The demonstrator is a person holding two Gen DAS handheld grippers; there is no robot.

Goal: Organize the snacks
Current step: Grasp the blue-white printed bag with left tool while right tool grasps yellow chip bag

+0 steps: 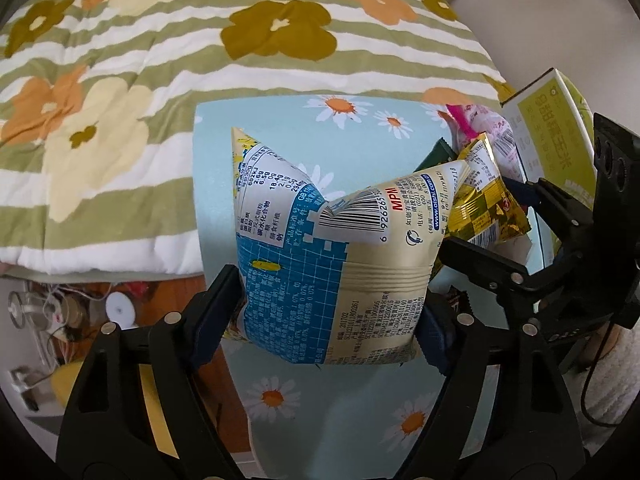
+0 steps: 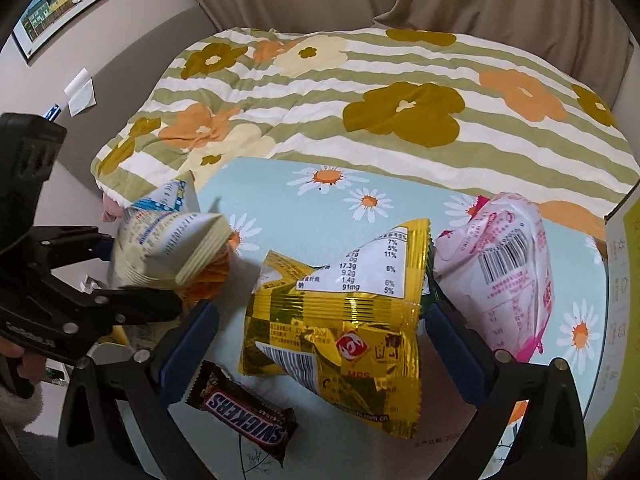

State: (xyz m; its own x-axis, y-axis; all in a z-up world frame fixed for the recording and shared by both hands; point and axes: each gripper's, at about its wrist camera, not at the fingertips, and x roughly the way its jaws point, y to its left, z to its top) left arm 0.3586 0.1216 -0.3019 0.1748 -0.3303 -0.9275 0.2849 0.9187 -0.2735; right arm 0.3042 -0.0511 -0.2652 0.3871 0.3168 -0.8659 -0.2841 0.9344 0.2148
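Observation:
My left gripper [image 1: 326,308] is shut on a blue-and-cream snack bag [image 1: 320,248] and holds it above the daisy-print table [image 1: 320,412]. That bag also shows at the left of the right wrist view [image 2: 168,248]. My right gripper [image 2: 324,340] is shut on a gold snack bag [image 2: 340,320], held just over the table [image 2: 280,200]. The gold bag shows at the right of the left wrist view [image 1: 488,204]. A pink-and-white snack bag [image 2: 500,272] lies to its right. A Snickers bar [image 2: 244,416] lies on the table under the right gripper's left finger.
A yellow-green carton [image 1: 552,136] stands at the table's right edge and also shows in the right wrist view [image 2: 624,320]. A bed with a flowered striped quilt [image 2: 360,100] lies behind the table. Floor clutter [image 1: 60,312] sits left of the table.

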